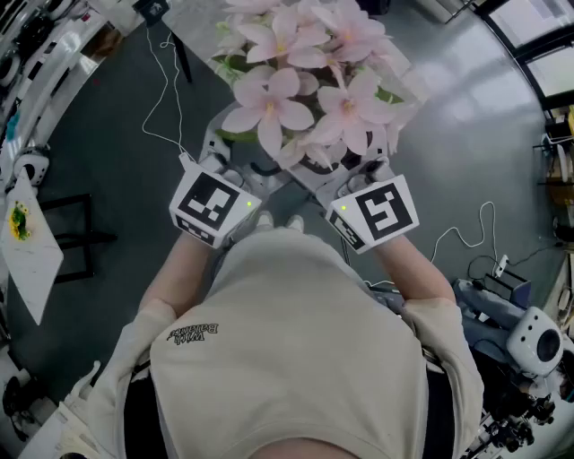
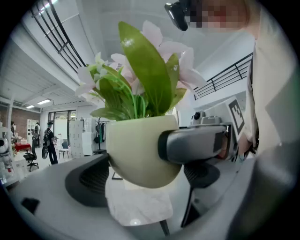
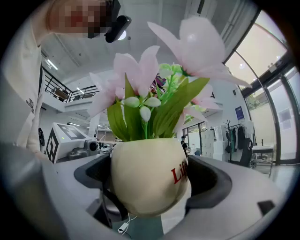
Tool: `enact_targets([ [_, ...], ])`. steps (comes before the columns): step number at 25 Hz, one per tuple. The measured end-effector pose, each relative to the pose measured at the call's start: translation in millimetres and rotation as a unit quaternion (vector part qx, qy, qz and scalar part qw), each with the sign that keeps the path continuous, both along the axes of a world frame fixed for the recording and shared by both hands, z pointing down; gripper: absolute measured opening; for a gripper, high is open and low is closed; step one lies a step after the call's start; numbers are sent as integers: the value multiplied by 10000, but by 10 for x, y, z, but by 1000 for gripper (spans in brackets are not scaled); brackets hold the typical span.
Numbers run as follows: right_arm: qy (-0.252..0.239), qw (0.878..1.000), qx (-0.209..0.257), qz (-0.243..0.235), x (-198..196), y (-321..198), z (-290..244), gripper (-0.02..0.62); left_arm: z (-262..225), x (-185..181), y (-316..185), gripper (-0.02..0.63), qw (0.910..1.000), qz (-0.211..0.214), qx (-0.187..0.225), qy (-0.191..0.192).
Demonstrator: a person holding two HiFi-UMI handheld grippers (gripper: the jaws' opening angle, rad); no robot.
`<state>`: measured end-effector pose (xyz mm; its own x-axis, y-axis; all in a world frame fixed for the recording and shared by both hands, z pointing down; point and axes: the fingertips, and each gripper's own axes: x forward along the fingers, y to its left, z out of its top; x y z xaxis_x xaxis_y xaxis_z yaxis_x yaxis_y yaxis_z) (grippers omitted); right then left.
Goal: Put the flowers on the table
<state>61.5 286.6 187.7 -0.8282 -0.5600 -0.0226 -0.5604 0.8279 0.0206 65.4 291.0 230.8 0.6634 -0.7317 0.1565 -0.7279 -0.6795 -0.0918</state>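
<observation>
Head view: pink flowers sit just ahead of left tool and right tool, over grey floor. Left gripper view: jaws wide, clamping cream pot between them; right tool's finger crosses its side. Right gripper view: jaws wide, pads pressed on pot's both sides, leaves above.

We've got a cream short-sleeved T-shirt filling the head view, small dark lettering on the chest, pale shoe tips peeking out beyond the hem. Now the tools: the left gripper and the right gripper are both smooth grey shells with dark ribbed pads. Each is topped by white cubes printed with black square markers, a green light glowing on each. A thin white cable trails from the left one, and there's a black head camera up top.
</observation>
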Motion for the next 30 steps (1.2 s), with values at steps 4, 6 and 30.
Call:
enact_targets([
  [4,-6,10000,-19,2,25,3,21,523,13,35,11,473,10000,36,-23,-23],
  [6,-1,10000,-19,2,24,1,18,523,15,38,13,472,10000,46,-42,-49],
  [30,-7,9999,-104,68,253,-1,29,523,26,263,19,472,9999,105,-125,-54],
])
